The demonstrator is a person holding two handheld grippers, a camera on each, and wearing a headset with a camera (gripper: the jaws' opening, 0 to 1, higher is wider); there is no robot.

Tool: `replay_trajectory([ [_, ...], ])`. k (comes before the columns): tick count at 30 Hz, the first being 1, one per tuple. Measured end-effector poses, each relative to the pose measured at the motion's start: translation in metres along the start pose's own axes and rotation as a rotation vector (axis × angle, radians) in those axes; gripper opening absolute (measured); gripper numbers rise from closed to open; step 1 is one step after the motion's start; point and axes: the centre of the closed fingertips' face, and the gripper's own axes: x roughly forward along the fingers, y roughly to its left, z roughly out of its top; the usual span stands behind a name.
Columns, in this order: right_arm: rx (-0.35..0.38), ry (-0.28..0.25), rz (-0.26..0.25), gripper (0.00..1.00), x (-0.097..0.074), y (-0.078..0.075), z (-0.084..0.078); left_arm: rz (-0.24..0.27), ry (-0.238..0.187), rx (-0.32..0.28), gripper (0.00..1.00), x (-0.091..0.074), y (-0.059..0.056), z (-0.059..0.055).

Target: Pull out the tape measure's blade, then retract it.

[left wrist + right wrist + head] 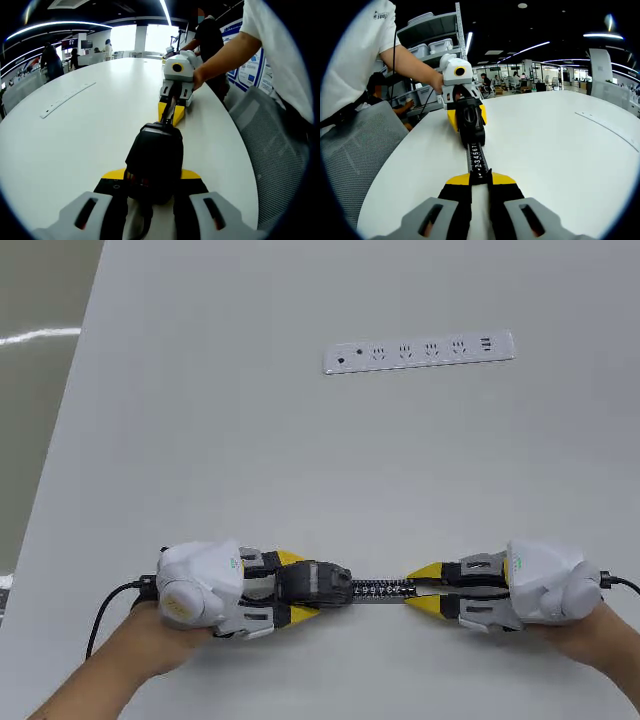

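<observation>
Two handheld grippers face each other tip to tip near the front edge of a white workbench (300, 460), with a short run of tape measure blade (380, 589) stretched level between them. The left gripper (297, 586) has its yellow-tipped jaws clamped on either side of the black tape measure case (318, 584), which rests on the benchtop. In the left gripper view the case (155, 157) sits squarely in the gap between the jaws, its bulk holding them partway apart. The right gripper (424, 588) is pinched almost flat on the blade's free end. In the right gripper view the blade (477, 159), black with white numerals, runs out from between the nearly closed jaws straight to the case (470, 120), with the left gripper behind it. Blade and case lie in one line just above the bench surface. A white power strip (418, 351) lies well apart from the tools, farther back on the bench.
</observation>
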Motion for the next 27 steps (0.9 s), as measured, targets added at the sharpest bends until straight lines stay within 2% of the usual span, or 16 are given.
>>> replay_trajectory([
  [16, 0.019, -0.009, -0.020, 0.10, -0.020, -0.003, -0.006, 0.002, 0.001, -0.003, 0.31, 0.000, 0.000, 0.000],
  [27, 0.045, -0.006, -0.041, 0.10, -0.039, -0.008, -0.015, 0.002, 0.000, -0.009, 0.31, 0.001, 0.000, -0.001],
])
